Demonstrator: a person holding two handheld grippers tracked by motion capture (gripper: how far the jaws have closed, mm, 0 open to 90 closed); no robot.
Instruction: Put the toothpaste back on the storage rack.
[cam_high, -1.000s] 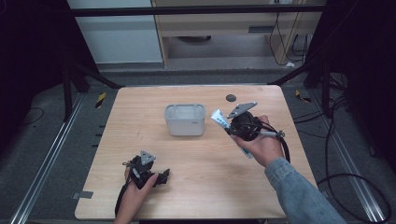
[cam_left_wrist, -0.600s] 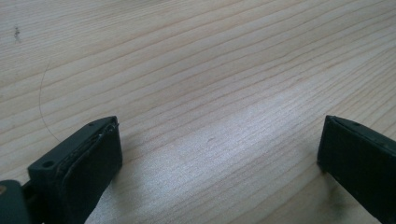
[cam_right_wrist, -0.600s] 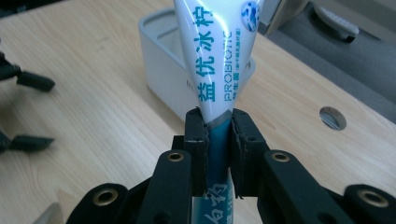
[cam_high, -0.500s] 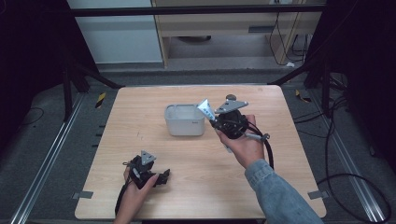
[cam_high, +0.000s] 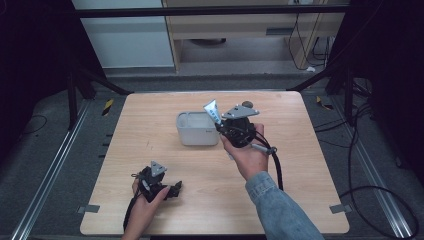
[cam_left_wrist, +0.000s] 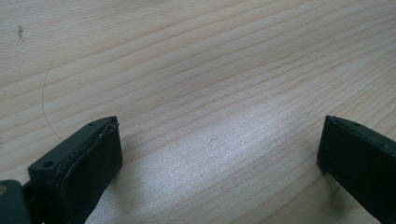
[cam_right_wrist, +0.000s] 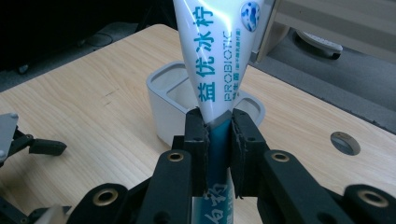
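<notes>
Between right gripper (cam_right_wrist: 218, 135) jaws: white-teal tube (cam_right_wrist: 212, 56), pinched at teal lower part, flat crimped end up, tilted. Just ahead of jaws and below tube: grey bin (cam_right_wrist: 161, 100), on table (cam_high: 150, 115). Beyond-right of right gripper: small round hole (cam_right_wrist: 344, 142) in tabletop. Left gripper (cam_left_wrist: 219, 154) low over bare wood, jaws spread wide, holding nothing; well apart from bin, near table's front edge.

High view: from above the person's side, facing forward and down, far enough to take in the whole desk (cam_high: 150, 125).
Left gripper view: very near, tilted down at bare desk wood.
Right gripper view: low, facing across the desk.
Shared: the grey bin (cam_right_wrist: 163, 88), seen from high and from the right gripper view.
</notes>
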